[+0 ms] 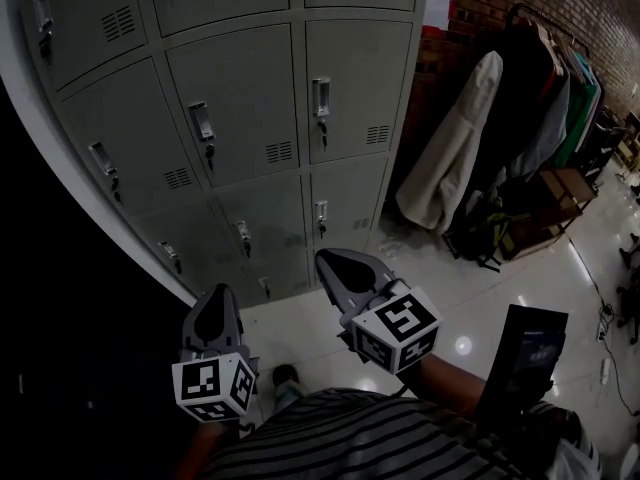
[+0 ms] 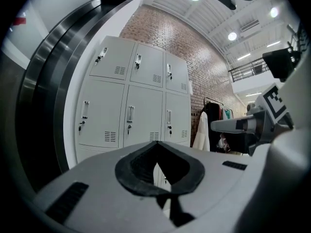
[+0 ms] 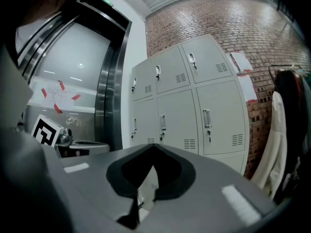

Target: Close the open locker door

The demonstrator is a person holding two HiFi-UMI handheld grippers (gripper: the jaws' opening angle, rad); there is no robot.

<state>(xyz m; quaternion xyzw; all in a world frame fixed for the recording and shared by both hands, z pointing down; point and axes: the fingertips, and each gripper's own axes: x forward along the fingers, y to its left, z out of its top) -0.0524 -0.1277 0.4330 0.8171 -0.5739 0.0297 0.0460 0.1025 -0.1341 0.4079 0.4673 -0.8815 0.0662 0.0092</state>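
I hold my left gripper [image 1: 216, 300] and right gripper [image 1: 332, 265] clenched empty, short of the grey lockers [image 1: 240, 118], every visible door shut.

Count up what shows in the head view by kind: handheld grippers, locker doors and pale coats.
Grey handheld grippers: 2, the left gripper and the right gripper
Grey metal locker doors: 9, three rows of three, some cut off at the frame edge
Cream-white hanging coat: 1
Total: 12
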